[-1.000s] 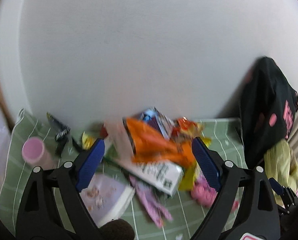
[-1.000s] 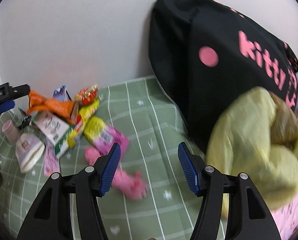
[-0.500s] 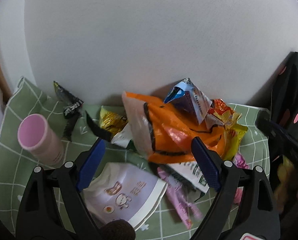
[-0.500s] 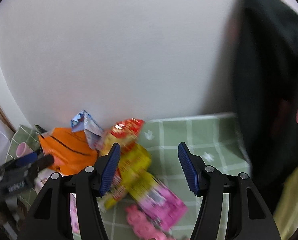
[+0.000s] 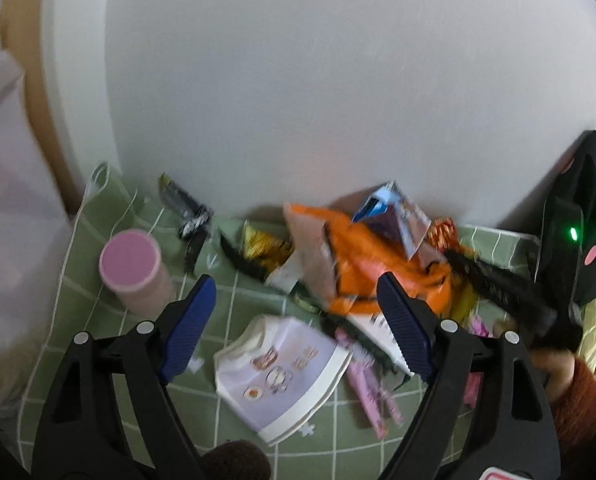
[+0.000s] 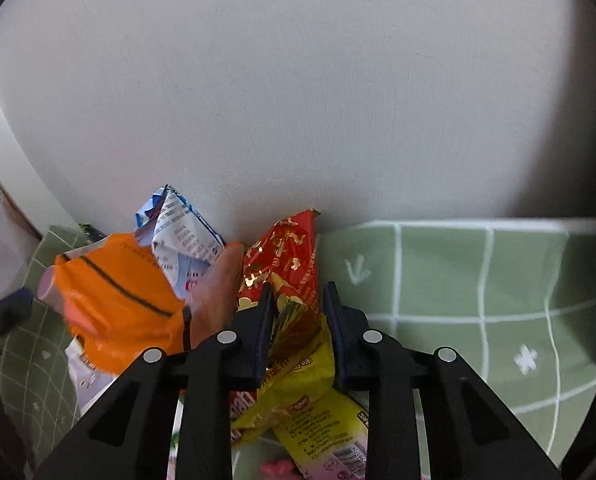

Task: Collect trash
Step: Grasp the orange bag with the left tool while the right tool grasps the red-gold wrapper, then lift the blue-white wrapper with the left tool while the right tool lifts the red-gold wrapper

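Observation:
A pile of wrappers lies on a green checked cloth (image 5: 233, 312) against a white wall. In the right wrist view my right gripper (image 6: 298, 296) has its jaws nearly closed around a red and gold snack wrapper (image 6: 285, 256). An orange bag (image 6: 113, 300), a blue and white carton (image 6: 177, 224) and a yellow wrapper (image 6: 306, 376) lie beside it. In the left wrist view my left gripper (image 5: 293, 292) is open and empty above a white and lilac pouch (image 5: 285, 376), near the orange bag (image 5: 362, 268). The right gripper (image 5: 494, 276) reaches into the pile from the right.
A pink cup (image 5: 131, 272) stands at the left on the cloth. A black wrapper (image 5: 185, 208) leans on the wall. A black bag with pink print (image 5: 590, 220) stands at the right. Pink wrappers (image 5: 370, 388) lie near the pouch.
My right gripper has moved in to the pile and closed around the red and gold wrapper. My left gripper has shifted a little left and stays open.

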`<action>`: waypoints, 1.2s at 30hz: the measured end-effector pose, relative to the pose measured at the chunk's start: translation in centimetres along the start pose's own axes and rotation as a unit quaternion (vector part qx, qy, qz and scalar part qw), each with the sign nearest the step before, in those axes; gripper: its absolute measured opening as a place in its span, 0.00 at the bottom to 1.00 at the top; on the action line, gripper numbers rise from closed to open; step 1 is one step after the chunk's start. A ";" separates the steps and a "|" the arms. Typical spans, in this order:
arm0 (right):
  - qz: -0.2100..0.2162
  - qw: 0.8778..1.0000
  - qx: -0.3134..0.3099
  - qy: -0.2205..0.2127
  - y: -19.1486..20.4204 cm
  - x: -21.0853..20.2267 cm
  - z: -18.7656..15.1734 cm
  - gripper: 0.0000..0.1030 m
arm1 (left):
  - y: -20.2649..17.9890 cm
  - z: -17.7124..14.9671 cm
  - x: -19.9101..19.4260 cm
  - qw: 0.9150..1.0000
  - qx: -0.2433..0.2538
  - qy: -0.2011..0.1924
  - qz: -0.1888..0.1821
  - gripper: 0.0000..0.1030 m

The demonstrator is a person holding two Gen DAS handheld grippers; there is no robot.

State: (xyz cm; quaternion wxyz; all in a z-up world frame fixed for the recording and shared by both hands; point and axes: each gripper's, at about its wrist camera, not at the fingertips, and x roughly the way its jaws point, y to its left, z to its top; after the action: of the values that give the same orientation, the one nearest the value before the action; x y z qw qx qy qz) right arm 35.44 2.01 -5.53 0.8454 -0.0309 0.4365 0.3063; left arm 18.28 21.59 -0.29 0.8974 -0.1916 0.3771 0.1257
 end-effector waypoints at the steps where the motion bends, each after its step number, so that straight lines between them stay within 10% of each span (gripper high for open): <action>1: -0.004 1.000 0.000 -0.004 -0.2 -0.6 -0.2 0.21 | -0.4 0.7 0.1 1.000 0.004 -0.003 -0.007 0.75; 11: -0.057 0.997 0.021 -0.055 -1.6 -9.2 -2.7 0.18 | -6.6 4.2 5.5 0.993 0.108 0.009 -0.042 0.71; 19: -0.111 0.991 0.036 -0.061 -1.7 -12.4 -5.1 0.18 | -4.0 5.2 9.9 0.995 0.043 0.059 -0.073 0.52; 28: -0.137 0.988 0.050 -0.059 -1.1 -13.8 -6.4 0.18 | -4.3 4.8 9.0 0.992 0.062 0.050 -0.103 0.07; 36: -0.146 0.985 0.043 -0.076 -1.8 -17.1 -6.6 0.18 | -5.2 3.9 4.2 0.989 0.085 0.011 -0.118 0.04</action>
State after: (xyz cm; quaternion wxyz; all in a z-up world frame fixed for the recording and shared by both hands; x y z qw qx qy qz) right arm 24.26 -9.95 2.98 0.9124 -0.0343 0.3745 0.1614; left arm 25.49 18.97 0.46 0.9145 -0.1595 0.3715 -0.0151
